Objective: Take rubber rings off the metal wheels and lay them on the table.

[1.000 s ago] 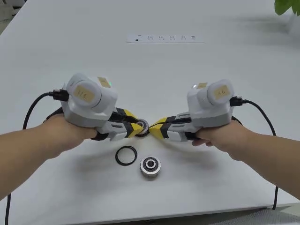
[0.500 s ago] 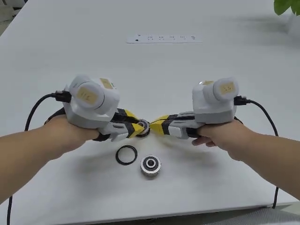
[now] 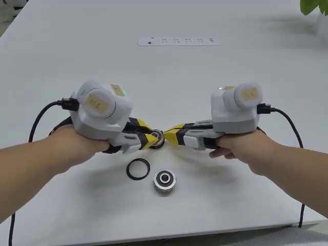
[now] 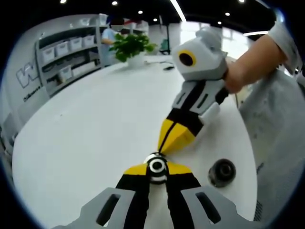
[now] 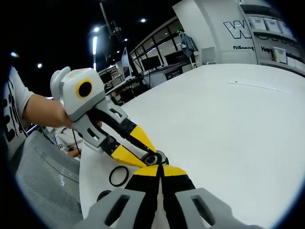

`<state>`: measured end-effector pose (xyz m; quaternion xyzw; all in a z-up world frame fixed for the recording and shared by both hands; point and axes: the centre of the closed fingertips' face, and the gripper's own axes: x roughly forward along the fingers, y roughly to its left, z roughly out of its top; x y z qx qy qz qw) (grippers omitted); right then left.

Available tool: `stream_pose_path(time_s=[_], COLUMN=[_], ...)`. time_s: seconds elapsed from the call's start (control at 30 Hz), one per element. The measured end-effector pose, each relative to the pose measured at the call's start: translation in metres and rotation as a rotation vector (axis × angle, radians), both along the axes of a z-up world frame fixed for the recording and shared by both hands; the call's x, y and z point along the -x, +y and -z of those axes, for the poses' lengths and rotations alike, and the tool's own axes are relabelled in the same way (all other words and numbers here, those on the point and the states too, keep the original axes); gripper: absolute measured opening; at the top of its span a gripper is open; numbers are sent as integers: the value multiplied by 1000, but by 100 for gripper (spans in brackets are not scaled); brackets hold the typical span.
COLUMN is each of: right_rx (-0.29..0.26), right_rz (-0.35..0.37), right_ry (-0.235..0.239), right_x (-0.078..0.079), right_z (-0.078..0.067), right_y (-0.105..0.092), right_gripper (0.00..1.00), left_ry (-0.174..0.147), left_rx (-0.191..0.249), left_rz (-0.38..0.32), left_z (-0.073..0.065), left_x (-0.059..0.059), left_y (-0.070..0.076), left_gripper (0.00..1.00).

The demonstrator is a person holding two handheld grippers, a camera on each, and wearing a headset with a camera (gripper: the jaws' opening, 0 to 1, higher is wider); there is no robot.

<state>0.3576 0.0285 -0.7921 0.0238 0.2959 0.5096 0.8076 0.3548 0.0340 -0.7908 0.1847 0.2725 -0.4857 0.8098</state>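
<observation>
In the head view my left gripper (image 3: 152, 139) and right gripper (image 3: 166, 135) meet tip to tip above the white table (image 3: 154, 77). A small metal wheel (image 3: 158, 137) is clamped in the left gripper's shut jaws (image 4: 157, 168); the left gripper view shows that wheel (image 4: 157, 164) face on. The right gripper (image 4: 161, 149) is shut, its tips pinching at the wheel's rim, where the black rubber ring sits. In the right gripper view, my right gripper (image 5: 161, 166) touches the held wheel (image 5: 156, 156). A loose black ring (image 3: 138, 169) and a second wheel (image 3: 164, 180) lie on the table just below.
A white power strip (image 3: 180, 41) lies at the far side of the table. Green plant leaves (image 3: 312, 6) show at the top right corner. Black cables (image 3: 36, 120) trail from both grippers. The table's front edge (image 3: 169, 238) runs close below the loose wheel.
The right gripper has closed in slightly on the wheel held by the left and rolled a little. The ring and wheel on the table have not moved.
</observation>
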Motion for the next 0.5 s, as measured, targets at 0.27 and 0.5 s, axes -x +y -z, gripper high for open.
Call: stream_pose_path(time_s=[0.27,0.5], right_rx=[18,22], right_rz=[-20,-32], right_ry=[-20,-25], right_x=[3,4], right_z=[-3,-4], right_y=[3,5], right_gripper=[0,0], left_ry=[-2,1], left_rx=[-7,-9], left_rz=[-2,-4], left_z=[0,0], left_x=[0,0], left_y=[-1,-1], left_gripper=[13,13])
